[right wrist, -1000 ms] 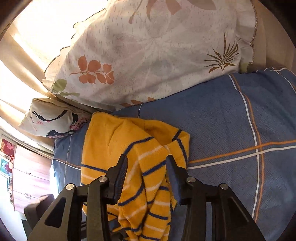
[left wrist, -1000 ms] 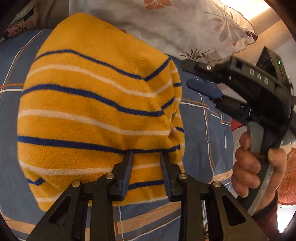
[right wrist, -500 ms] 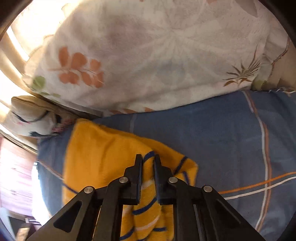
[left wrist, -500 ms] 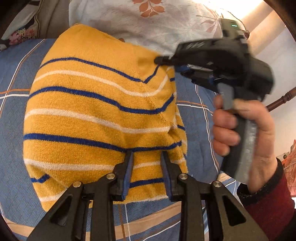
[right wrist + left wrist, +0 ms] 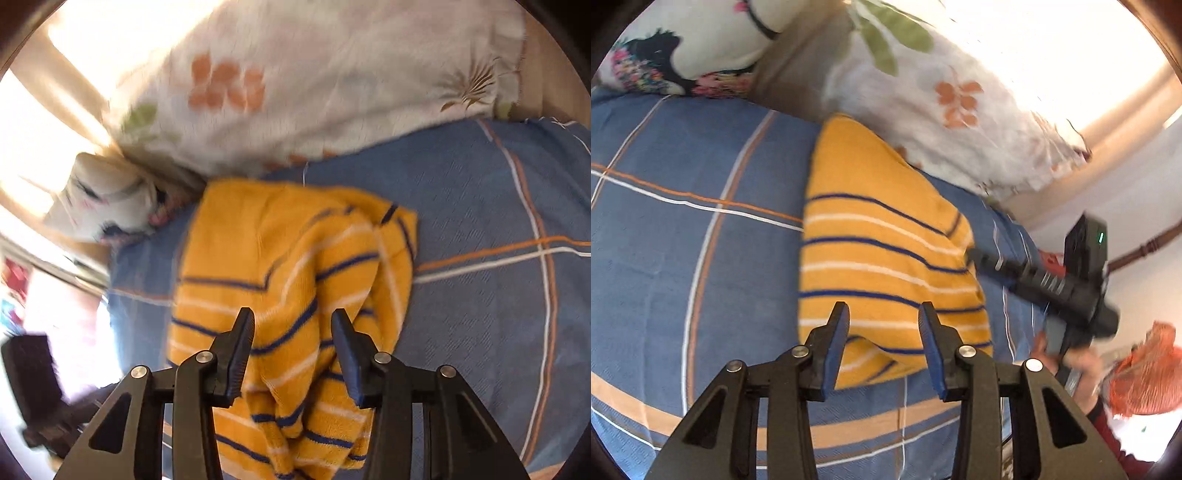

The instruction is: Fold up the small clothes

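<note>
- Now the left claw [image 5: 884,347] has its jaws apart, nothing between the blue pads [image 5: 837,345]; it hovers just above the near edge of the yellow striped sweater [image 5: 882,258].
- Straight ahead of the left claw the sweater lies folded into a compact, narrow bundle on the bed [image 5: 683,240], its blue and white stripes running across from one finger's side to the other.
- Off to the right of the left claw, the right claw [image 5: 973,254] reaches in with its tip at the sweater's right edge; whether it touches the cloth cannot be told, since that part is blurred.
- From its own camera, the right claw [image 5: 293,341] also stands open, empty, with the sweater [image 5: 280,266] directly beneath and ahead of its fingers.
- Seen there, the side of the sweater nearest the right claw is bunched in loose layered folds, while the part farther off lies flatter.
- Beyond the sweater, ahead of both claws, a white pillow with orange leaf print [image 5: 953,99] leans against the head of the bed; the sweater's far end touches or nearly touches it.
- Farther to the left of the left claw sits a second cushion with a dark floral pattern [image 5: 665,55].
- Under everything spreads the blue bed cover with orange and white lines [image 5: 517,258].
</note>
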Tool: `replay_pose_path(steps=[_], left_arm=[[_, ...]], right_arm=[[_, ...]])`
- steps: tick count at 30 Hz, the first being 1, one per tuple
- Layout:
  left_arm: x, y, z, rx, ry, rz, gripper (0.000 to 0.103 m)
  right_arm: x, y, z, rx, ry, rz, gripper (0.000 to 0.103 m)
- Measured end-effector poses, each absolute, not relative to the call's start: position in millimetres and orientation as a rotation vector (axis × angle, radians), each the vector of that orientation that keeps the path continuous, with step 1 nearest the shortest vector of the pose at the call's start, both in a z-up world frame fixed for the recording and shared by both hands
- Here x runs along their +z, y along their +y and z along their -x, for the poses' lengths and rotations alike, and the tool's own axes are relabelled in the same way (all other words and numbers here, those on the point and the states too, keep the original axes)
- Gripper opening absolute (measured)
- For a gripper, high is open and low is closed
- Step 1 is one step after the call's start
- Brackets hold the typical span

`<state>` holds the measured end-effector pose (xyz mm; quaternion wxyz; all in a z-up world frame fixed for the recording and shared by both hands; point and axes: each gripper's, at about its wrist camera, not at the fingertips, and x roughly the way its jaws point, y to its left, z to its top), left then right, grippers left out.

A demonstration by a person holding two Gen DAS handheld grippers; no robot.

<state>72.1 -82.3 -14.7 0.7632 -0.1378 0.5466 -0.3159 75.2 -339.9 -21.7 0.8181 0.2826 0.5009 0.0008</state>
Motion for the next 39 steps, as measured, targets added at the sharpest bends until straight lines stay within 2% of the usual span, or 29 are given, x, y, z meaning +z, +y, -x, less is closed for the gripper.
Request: replay_pose_path(steps=[1,5,7,11,12,13,14,15,16,21,23,24,25,27,28,33,37,39], left_arm=[[-17,-80,-77,-0.677,1.191,0.321,0.037],[-14,-60,-94,-0.642,1.163,0.343,0.041],[-21,-56,-104,-0.631,1.164,0.349,0.052],[-47,-53,-126,-0.664,1.236,0.374,0.052],[-54,-52,-130,-0.673,1.253,0.391,0.054],[-60,-55,-135,-0.691,1.262,0.407,0.058],[-65,-58,-140,-0.712,1.268,0.415,0.060],[-69,-61,-143,-0.720,1.272,0.422,0.062],[-74,-65,-146,-0.736,1.276,0.433,0.065],[-96,-99,-147,-0.859,1.357,0.479,0.084],[-98,-112,-142,-0.846,1.376,0.401,0.083],[-94,-113,-140,-0.845,1.365,0.391,0.076],[-87,-111,-139,-0.861,1.356,0.397,0.064],[-67,-102,-140,-0.878,1.324,0.387,0.049],[-55,-98,-140,-0.881,1.304,0.379,0.048],[-15,-90,-147,-0.832,1.224,0.265,0.048],[-25,-102,-148,-0.665,1.219,0.024,0.048],[-31,-95,-144,-0.646,1.241,0.001,0.048]], right_arm=[[-30,-333,-74,0.012,1.093,-0.572,0.014],[-32,-339,-55,-0.083,1.082,-0.528,0.009],[-42,-346,-48,-0.148,1.117,-0.495,0.009],[-41,-355,-49,-0.130,1.120,-0.518,0.012],[-36,-358,-48,-0.124,1.092,-0.542,0.022],[-32,-364,-50,-0.131,1.064,-0.558,0.042],[-28,-366,-45,-0.165,1.032,-0.559,0.054],[-25,-367,-42,-0.205,1.000,-0.554,0.074],[-26,-370,-41,-0.224,0.976,-0.560,0.078],[-68,-382,-65,-0.136,1.044,-0.723,0.078],[-80,-382,-70,-0.104,1.039,-0.811,0.067],[-79,-381,-74,-0.068,1.031,-0.855,0.046],[-75,-378,-75,-0.055,1.033,-0.880,0.044],[-59,-372,-77,-0.017,0.991,-0.868,0.039],[-50,-371,-76,0.012,0.965,-0.878,0.038],[-32,-364,-78,0.051,0.875,-0.856,0.039],[-66,-366,-79,-0.149,1.011,-0.751,0.054],[-67,-369,-67,-0.134,0.984,-0.807,0.056]])
